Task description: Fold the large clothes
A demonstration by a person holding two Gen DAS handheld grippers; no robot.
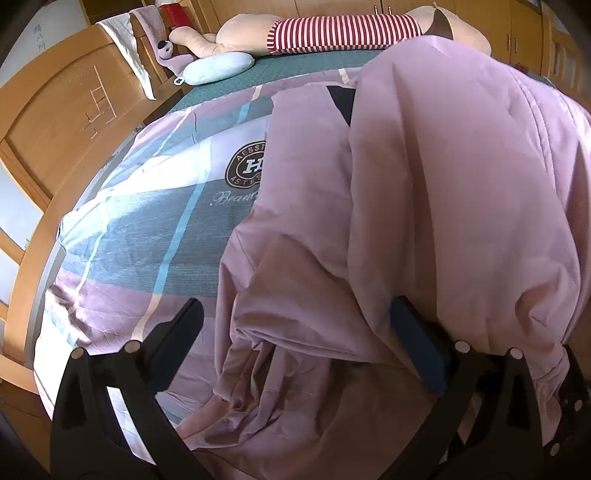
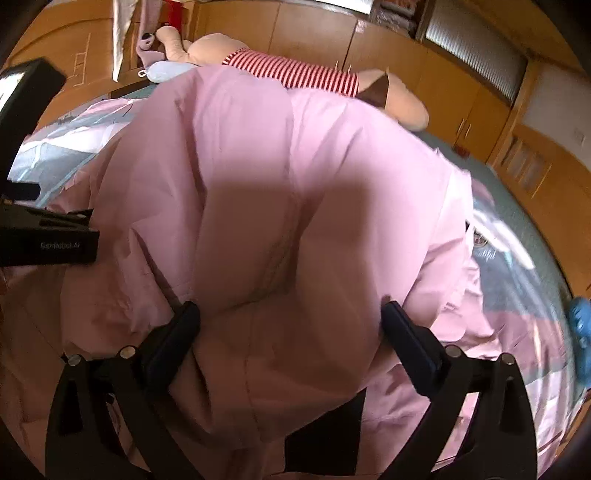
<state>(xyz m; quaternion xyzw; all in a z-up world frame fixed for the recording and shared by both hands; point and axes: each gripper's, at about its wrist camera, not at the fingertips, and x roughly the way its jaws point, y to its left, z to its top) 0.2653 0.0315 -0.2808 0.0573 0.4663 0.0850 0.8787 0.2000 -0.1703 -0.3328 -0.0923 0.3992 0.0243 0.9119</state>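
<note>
Both the left gripper (image 1: 295,317) and right gripper (image 2: 291,317) stand wide apart, gripping nothing, over the bulky pink fabric garment (image 1: 443,184) on the plaid bedspread (image 1: 147,221).

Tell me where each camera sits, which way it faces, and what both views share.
Left wrist: sits behind the left gripper, facing across the bed; open jaws over the pink garment.
Right wrist: sits behind the right gripper, facing the same way; open jaws, the left gripper at its left edge.
Shared: pink garment, striped plush toy, checked quilt.
</note>
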